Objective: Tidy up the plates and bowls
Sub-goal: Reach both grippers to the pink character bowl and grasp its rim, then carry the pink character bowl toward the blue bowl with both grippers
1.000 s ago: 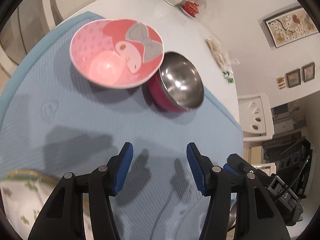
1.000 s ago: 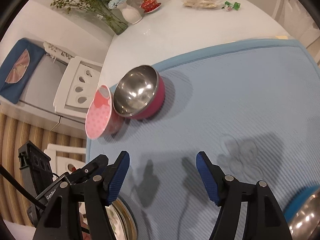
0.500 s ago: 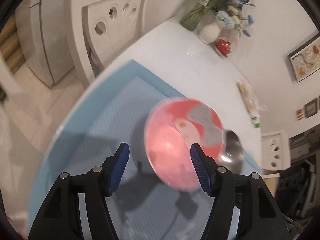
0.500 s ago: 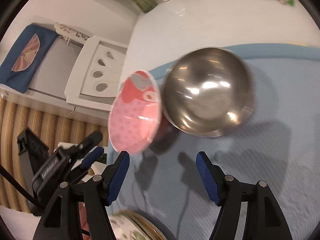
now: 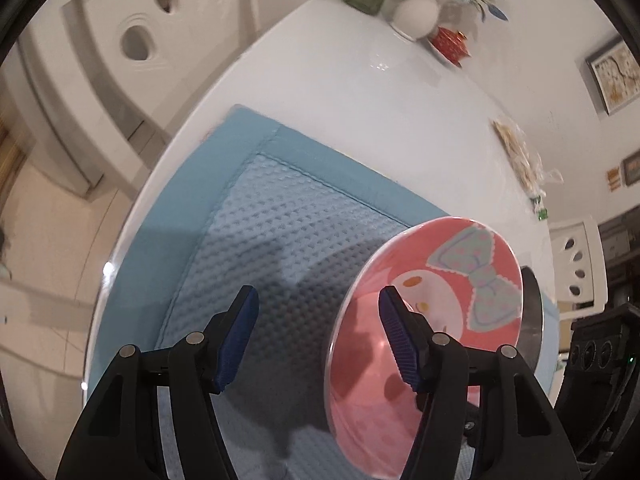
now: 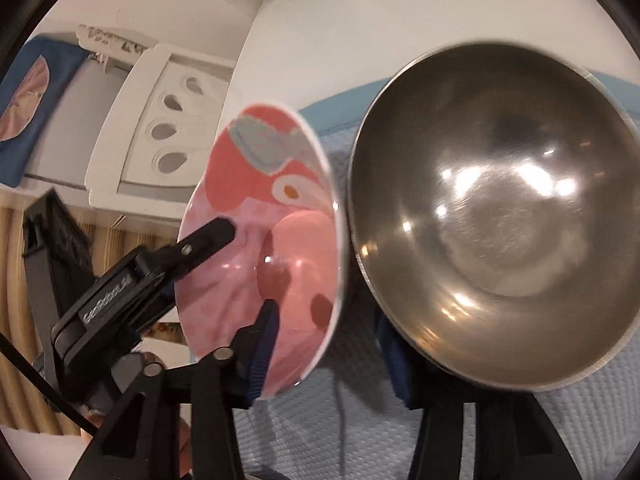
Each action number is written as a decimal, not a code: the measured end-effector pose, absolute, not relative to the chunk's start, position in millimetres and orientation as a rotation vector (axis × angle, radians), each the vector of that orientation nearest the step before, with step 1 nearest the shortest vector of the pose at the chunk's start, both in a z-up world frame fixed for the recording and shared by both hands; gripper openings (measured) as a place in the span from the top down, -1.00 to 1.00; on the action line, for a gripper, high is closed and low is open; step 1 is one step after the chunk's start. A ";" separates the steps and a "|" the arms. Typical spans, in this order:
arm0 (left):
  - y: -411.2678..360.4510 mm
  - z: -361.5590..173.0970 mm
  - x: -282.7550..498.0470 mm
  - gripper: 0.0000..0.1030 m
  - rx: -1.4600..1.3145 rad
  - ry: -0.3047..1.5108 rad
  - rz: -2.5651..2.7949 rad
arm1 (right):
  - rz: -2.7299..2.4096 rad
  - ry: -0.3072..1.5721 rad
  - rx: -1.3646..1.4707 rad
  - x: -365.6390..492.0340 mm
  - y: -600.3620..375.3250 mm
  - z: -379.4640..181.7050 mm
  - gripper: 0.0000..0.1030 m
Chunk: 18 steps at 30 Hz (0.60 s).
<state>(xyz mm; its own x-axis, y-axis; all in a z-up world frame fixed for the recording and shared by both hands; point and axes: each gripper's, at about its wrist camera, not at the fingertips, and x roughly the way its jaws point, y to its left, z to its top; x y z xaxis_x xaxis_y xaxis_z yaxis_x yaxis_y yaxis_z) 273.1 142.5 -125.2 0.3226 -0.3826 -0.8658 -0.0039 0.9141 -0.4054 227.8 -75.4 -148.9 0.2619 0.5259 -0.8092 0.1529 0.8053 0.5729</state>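
A: Quick check, L gripper (image 5: 316, 336) first?

B: Your L jaws sit abt half apart and are closing a bit. The R-side finger (image 5: 396, 340) is inside the pink bowl (image 5: 448, 304), the other finger outside over the blue mat (image 5: 288, 216), so the rim's between them. Pads not pressing yet as far as I can see.

A: And the R gripper (image 6: 328, 344)?

B: Closing right now. Near rim of the steel bowl (image 6: 492, 216) is down between its blue pads; one pad is hidden under the bowl, so can't say it's clamped. I'd call it not gripped yet.

A: Where are the bowls?

B: Both on the mat near the far corner of the white table (image 5: 360, 92), touching or nearly so, pink one to the L of the steel one, tilted in both views.

A: Step?

B: Looks like the grab, both bowls at once, prob. for nesting or moving. Nothing stacked yet.

A: Next?

B: You need both rims properly pinched before any lift. Steel is slick and the pink rim thin, so close fully, then lift straight so they don't knock each other.
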 end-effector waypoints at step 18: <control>135.5 -69.9 196.1 0.70 -0.243 1.122 -0.370 | 0.348 1.185 0.384 166.7 -60.5 -104.8 0.30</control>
<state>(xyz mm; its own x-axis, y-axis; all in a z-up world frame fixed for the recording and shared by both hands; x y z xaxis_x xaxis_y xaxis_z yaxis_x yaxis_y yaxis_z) 196.1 135.5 -69.9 0.3828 -0.4073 -0.8292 0.1665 0.9133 -0.3717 166.7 -60.5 -104.8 0.3381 0.4560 -0.8233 -0.0609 0.8836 0.4643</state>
